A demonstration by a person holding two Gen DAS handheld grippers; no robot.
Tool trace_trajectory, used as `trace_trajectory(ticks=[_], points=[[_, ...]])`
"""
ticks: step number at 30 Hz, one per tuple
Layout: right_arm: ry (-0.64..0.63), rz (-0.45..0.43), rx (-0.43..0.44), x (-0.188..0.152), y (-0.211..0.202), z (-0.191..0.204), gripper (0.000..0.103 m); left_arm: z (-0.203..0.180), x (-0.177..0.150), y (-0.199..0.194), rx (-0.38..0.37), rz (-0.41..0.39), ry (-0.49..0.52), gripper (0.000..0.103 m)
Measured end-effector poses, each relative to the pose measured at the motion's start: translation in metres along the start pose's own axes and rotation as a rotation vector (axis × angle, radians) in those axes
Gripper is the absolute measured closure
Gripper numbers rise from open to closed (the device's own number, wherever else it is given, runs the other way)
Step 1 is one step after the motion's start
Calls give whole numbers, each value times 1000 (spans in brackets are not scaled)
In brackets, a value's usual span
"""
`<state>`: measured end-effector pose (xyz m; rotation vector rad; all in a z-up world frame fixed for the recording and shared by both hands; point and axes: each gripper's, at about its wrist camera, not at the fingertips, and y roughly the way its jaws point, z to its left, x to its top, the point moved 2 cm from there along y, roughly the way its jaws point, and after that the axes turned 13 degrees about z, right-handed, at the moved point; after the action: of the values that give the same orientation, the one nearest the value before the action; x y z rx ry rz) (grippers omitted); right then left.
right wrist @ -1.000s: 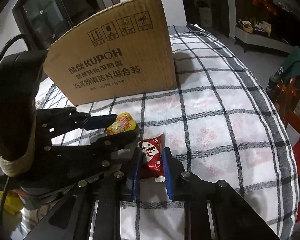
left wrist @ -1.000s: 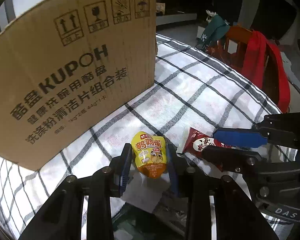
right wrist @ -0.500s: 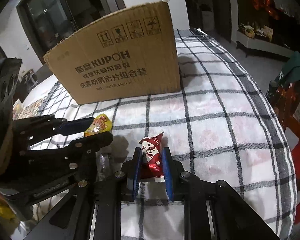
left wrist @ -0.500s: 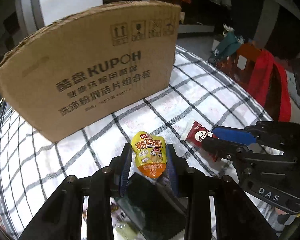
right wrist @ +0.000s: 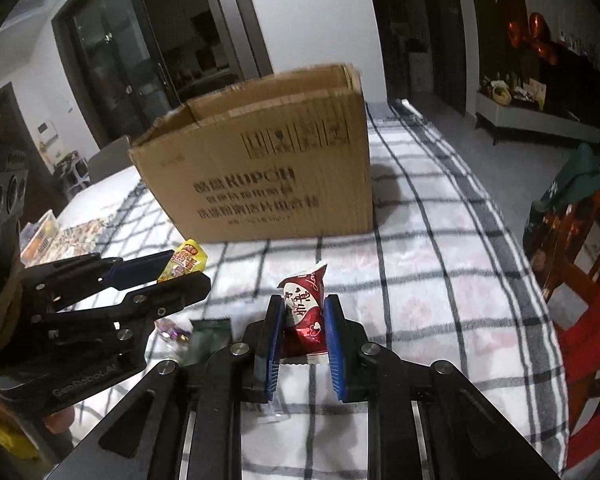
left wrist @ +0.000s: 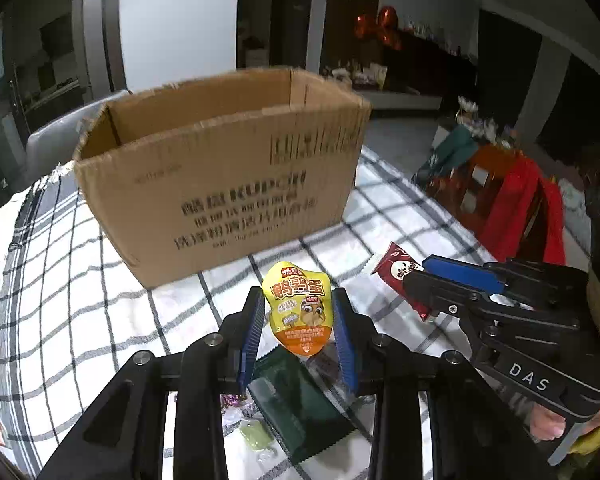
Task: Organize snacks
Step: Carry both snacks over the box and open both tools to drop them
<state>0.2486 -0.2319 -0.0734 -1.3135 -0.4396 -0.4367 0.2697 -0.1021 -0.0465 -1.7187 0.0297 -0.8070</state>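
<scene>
My left gripper [left wrist: 298, 312] is shut on a yellow snack packet [left wrist: 298, 308] and holds it above the checked tablecloth [left wrist: 100, 312], in front of an open cardboard box [left wrist: 228, 176]. My right gripper [right wrist: 303, 320] is shut on a red snack packet [right wrist: 304, 304], also raised. In the left wrist view the right gripper [left wrist: 416, 276] holds the red packet [left wrist: 396, 270] to the right. In the right wrist view the left gripper [right wrist: 176, 270] and yellow packet [right wrist: 184, 264] are at the left. The box [right wrist: 268, 168] stands ahead; its inside floor is hidden.
A dark green packet [left wrist: 300, 404], a pale green candy [left wrist: 254, 434] and a small purple wrapper [left wrist: 232, 400] lie on the cloth below my left gripper. A chair draped in red cloth [left wrist: 520, 204] stands off the table's right edge. Patterned items [right wrist: 68, 236] lie at far left.
Both grippers have risen with their packets and tilted so that the box's open top now shows. More snacks on the cloth have come into view below the left gripper.
</scene>
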Motion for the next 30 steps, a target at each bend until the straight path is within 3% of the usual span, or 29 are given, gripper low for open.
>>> trace_trajectory(ticks=[17,30], points=[[-49,-204,24,45,-70,25,81,7,31,-86,31,-190,-30,71],[-76,-268,20,94,-80,32,82,28,68,-105,84,-264,-50,72]])
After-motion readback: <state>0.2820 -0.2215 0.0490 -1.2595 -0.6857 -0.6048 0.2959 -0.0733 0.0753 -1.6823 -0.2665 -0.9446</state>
